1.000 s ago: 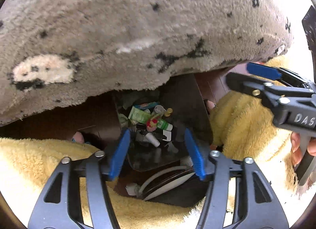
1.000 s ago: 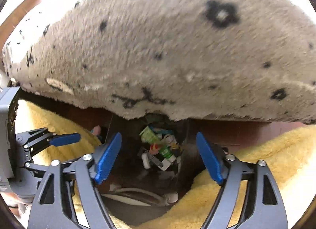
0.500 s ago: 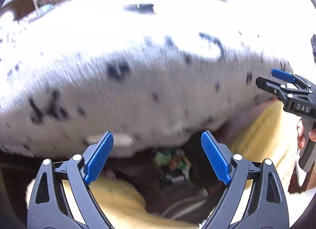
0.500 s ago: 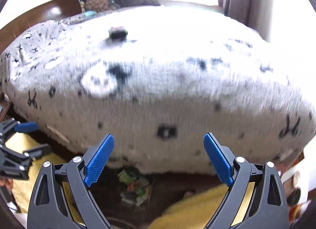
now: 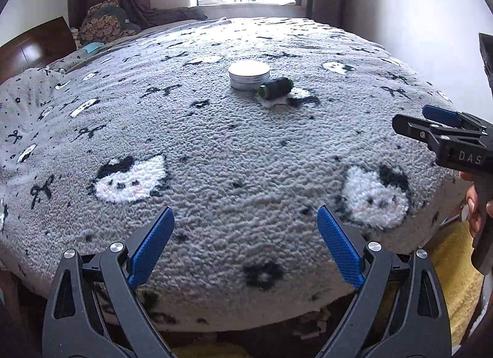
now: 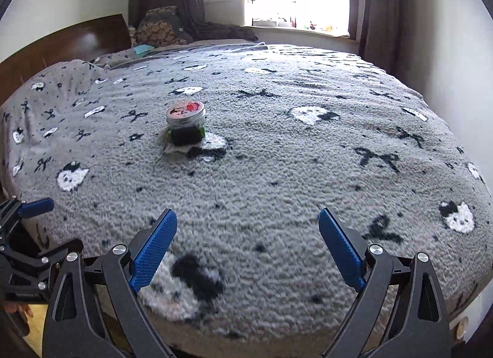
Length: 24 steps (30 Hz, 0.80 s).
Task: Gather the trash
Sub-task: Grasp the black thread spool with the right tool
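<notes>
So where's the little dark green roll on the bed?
The dark green roll lies mid-bed on the grey blanket, right in front of the round metal tin, left of centre in the right wrist view.

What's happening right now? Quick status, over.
Left gripper opening, empty. Right gripper open, empty. Round tin and dark spool touching on blanket. Path clear.

Grey bed, round tin, green spool
</notes>
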### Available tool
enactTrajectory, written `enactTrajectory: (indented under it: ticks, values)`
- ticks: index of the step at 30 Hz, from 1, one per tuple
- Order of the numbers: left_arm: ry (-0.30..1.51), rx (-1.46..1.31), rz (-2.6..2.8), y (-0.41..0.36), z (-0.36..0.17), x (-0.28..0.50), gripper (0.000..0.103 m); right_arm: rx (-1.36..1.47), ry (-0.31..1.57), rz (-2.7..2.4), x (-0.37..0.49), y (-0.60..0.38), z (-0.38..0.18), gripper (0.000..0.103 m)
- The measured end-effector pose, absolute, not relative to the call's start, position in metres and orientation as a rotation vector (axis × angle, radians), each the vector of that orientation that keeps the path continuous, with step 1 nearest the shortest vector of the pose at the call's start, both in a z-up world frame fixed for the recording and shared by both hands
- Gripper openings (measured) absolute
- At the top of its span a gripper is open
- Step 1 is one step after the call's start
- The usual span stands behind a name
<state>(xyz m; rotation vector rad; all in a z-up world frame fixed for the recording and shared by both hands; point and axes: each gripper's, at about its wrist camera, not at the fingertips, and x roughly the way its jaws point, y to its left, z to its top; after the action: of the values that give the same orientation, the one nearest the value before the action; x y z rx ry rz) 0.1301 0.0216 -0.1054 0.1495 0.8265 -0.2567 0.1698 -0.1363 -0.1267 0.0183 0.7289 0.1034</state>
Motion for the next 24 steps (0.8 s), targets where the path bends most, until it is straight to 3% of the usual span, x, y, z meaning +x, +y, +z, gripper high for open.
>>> enactTrajectory:
  ticks: [10,16,24]
  values:
    - [0.852,0.16,-0.248,0.037,-0.116,0.171,0.089,0.072,0.787,0.205,0.274,-0.086,-0.145,0.093]
    - [0.853,0.144,-0.256,0.042,-0.115,0.185,0.089,0.034,0.838,0.225,0.312,-0.057,-0.159,0.087]
    - [0.851,0.135,-0.258,0.038,-0.11,0.198,0.089,-0.007,0.878,0.249,0.328,-0.047,-0.166,0.056]
